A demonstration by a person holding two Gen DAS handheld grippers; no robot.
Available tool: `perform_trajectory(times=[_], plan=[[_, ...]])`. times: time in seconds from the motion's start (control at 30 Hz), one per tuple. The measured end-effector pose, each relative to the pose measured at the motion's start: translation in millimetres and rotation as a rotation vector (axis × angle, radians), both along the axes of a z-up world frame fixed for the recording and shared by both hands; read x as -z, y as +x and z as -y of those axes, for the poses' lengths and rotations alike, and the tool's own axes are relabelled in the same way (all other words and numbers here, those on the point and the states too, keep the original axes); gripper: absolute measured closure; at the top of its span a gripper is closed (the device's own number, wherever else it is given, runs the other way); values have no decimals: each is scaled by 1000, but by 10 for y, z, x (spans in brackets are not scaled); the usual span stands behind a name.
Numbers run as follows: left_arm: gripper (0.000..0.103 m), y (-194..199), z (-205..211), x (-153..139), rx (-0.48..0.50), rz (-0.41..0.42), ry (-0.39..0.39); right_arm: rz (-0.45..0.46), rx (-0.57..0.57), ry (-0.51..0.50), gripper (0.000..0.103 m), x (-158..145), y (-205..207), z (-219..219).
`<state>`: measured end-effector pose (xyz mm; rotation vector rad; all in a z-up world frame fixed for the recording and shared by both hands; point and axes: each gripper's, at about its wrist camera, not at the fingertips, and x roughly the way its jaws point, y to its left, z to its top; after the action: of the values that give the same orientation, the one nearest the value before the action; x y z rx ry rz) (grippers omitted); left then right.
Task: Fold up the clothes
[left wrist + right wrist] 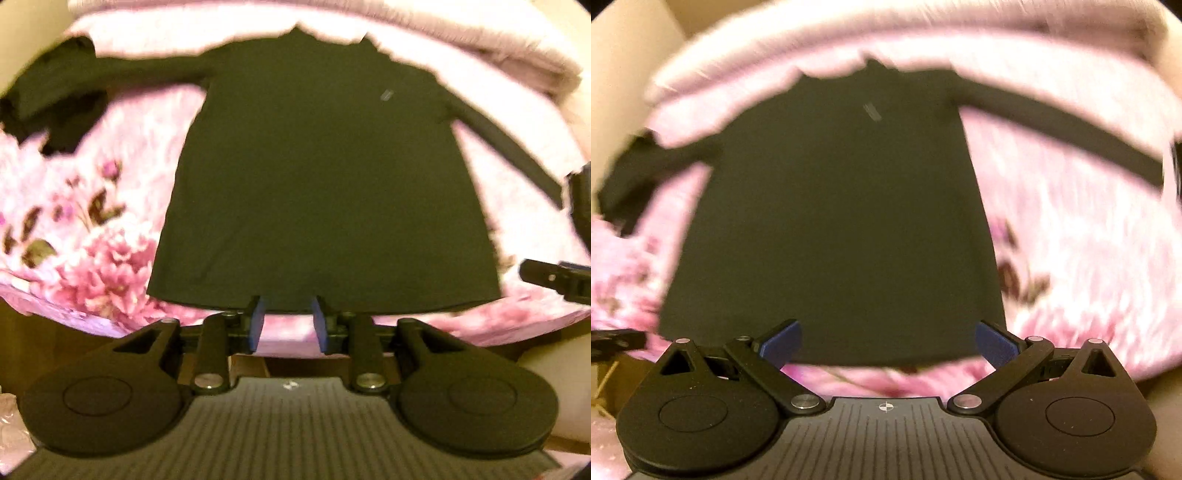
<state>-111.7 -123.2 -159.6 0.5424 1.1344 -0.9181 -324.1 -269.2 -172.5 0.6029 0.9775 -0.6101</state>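
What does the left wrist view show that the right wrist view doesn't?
Only the left wrist view shows a dark crumpled garment at far left and the right gripper at its right edge. Only the right wrist view shows the left gripper at its left edge. Both show the black long-sleeved shirt spread flat on the pink floral bedspread.

A bed (92,258) covered with a pink floral bedspread is seen in both views. A dark long-sleeved top (317,177) is laid flat on it, front up, with the hem nearest the cameras and the neck toward the far side. Both sleeves are spread outward; the one on the left ends in a bunched heap. A folded pale pink blanket (480,33) is laid along the far edge of the bed, just beyond the neck.
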Motion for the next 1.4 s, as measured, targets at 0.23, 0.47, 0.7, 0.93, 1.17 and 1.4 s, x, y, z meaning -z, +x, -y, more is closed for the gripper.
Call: perform_trajectory(times=[0.23, 0.47, 0.7, 0.93, 1.17, 1.4], plan=[[72, -436, -165, -701, -3, 84, -48, -7, -154, -95, 0, -840, -145, -635], [72, -746, -411, -935, 11, 117, -45, -44, -109, -92, 0, -917, -509, -884], [72, -915, -539, -1037, 57, 139, -45, -33, -59, -111, 0, -952, -732, -970], [72, -980, -577, -1091, 87, 151, -55, -38, -26, -90, 0, -974, -827, -1017], [72, -956, -591, -1076, 99, 150, -52, -44, -14, -89, 0, -969, -830, -1062], [72, -910, -526, -1055, 98, 145, -53, -47, -18, -89, 0, -945, -772, -1027]])
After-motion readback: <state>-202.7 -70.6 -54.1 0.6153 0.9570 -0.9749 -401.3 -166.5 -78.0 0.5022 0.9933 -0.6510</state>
